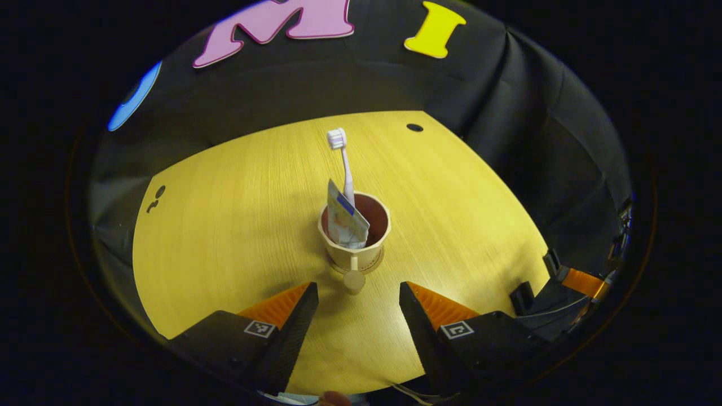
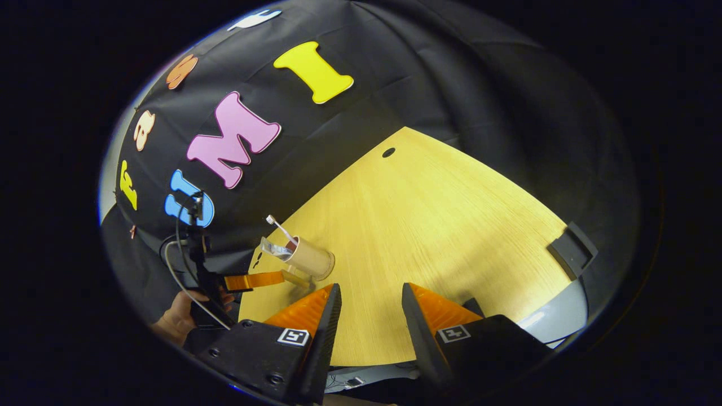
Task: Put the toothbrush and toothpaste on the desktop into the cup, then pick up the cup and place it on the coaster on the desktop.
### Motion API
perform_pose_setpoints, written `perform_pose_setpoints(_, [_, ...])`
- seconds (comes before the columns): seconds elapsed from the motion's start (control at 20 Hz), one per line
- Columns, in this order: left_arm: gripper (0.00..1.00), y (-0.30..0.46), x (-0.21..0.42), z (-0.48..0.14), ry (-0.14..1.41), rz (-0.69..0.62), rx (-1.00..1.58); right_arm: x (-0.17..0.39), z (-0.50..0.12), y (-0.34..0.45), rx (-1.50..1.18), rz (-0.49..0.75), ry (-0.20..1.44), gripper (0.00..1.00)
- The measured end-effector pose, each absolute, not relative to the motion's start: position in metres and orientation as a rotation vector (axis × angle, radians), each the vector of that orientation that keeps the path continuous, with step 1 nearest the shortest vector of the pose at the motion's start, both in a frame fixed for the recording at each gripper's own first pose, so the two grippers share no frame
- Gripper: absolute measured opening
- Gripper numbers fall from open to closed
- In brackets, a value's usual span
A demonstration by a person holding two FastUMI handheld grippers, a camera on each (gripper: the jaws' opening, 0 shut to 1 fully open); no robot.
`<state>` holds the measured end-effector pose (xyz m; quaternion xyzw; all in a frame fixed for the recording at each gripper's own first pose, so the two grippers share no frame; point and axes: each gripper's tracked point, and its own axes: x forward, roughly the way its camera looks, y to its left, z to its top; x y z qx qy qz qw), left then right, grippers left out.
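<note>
The light, rigid cup [image 1: 354, 239] sat on its coaster [image 1: 356, 266]; both grippers' jaws gaped wide, holding nothing; its handle [image 1: 353, 277] offered the hold.

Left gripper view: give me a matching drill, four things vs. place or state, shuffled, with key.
Things:
1. toothbrush
2. toothpaste tube
3. cup
4. left tool

States:
A. open, holding nothing, short of the cup's handle
B. stands on the round coaster on the wooden desktop
C. upright in the cup, bristle head well above the rim
D. leans in the cup at its near-left side, flat end up

Pairs: 1-C, 2-D, 3-B, 4-A
</note>
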<state>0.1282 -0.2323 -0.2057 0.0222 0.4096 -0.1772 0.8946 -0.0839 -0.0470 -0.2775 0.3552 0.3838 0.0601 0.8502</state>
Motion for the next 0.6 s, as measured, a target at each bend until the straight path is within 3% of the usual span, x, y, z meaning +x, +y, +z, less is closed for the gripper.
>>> perform_pose_setpoints(0.6, [0.90, -0.161, 0.092, -0.091, 0.399, -0.279, -0.074, -0.049, -0.254, 0.018, 0.697, 0.280, 0.795, 0.67])
